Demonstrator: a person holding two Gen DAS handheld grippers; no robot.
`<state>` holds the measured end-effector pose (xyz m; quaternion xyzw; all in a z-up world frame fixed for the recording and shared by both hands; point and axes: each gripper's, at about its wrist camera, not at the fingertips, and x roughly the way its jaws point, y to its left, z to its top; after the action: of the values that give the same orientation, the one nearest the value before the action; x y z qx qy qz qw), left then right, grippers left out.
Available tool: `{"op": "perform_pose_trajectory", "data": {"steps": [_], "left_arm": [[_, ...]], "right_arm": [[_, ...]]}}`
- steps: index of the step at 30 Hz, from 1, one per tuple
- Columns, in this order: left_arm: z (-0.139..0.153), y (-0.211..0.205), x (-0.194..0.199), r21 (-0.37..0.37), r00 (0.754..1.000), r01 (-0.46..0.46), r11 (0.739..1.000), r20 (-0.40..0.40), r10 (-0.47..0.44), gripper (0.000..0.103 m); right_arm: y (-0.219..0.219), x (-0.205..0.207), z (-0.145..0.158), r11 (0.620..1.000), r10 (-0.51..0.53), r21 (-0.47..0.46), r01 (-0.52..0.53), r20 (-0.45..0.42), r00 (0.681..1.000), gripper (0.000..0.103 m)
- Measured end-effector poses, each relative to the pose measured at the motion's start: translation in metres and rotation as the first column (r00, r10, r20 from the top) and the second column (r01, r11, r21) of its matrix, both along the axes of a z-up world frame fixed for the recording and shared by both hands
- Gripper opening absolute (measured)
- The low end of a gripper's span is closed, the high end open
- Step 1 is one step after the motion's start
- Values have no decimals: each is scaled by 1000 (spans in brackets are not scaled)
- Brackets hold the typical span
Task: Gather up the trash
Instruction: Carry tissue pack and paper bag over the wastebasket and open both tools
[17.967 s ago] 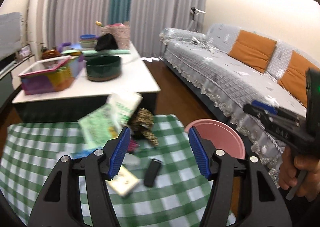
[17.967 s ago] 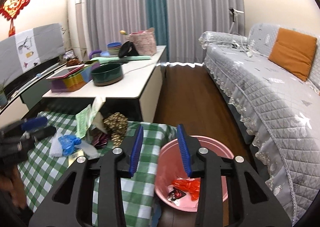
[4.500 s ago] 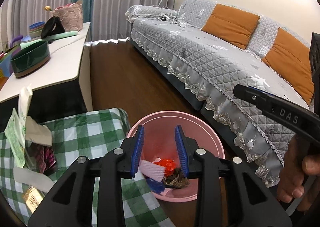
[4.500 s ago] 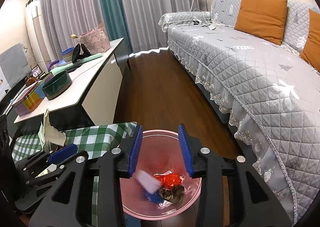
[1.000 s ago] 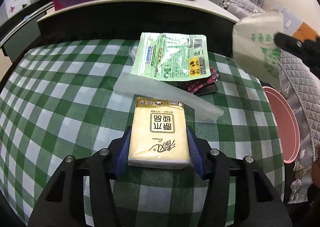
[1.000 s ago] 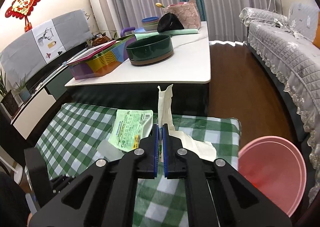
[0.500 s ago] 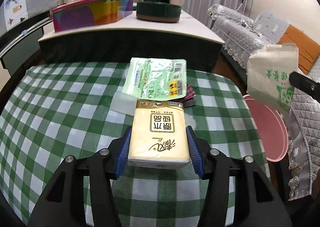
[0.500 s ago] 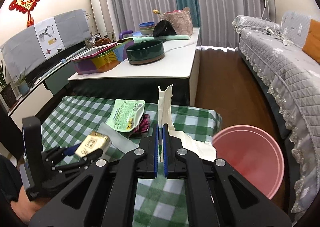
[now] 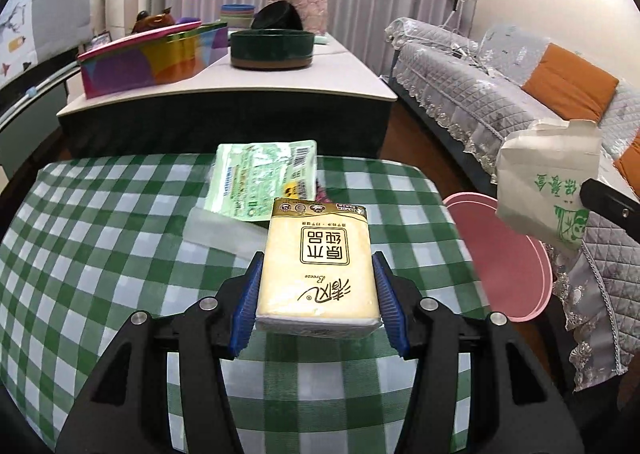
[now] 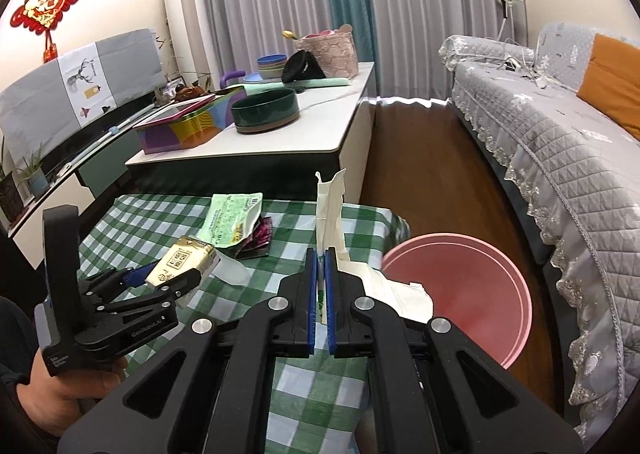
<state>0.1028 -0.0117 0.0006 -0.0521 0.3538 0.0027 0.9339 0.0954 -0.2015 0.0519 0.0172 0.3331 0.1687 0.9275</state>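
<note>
My left gripper is shut on a yellow tissue pack and holds it above the green checked table. The pack also shows in the right wrist view. My right gripper is shut on a white paper bag with green print, also in the left wrist view, near the pink bin. The pink bin stands on the floor beside the table's right edge. A green wrapper, a dark red wrapper and a clear plastic piece lie on the table.
A white coffee table stands behind, with a dark green bowl, a colourful box and other dishes. A grey sofa with orange cushions runs along the right. Wooden floor lies between them.
My left gripper has lifted the tissue pack off the table and risen with it. My right gripper has carried the paper bag to the right, closer to the pink bin.
</note>
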Motion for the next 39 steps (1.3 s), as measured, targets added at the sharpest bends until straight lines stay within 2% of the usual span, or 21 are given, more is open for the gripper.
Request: {"op": "perform_pose_trajectory", "data": {"steps": [23, 32, 35, 39], "left_arm": [[8, -49, 2, -5, 990, 126, 992, 68, -125, 52], [2, -64, 8, 1, 988, 152, 988, 39, -152, 52], [3, -69, 10, -4, 987, 157, 988, 26, -157, 52], [7, -78, 14, -7, 985, 169, 986, 21, -169, 52]], "right_arm": [[-48, 3, -5, 993, -119, 14, 119, -14, 993, 4], [-76, 8, 2, 982, -189, 13, 189, -6, 982, 4], [-84, 9, 7, 975, -223, -15, 223, 20, 975, 4], [-98, 13, 14, 968, -250, 5, 250, 23, 968, 4]]}}
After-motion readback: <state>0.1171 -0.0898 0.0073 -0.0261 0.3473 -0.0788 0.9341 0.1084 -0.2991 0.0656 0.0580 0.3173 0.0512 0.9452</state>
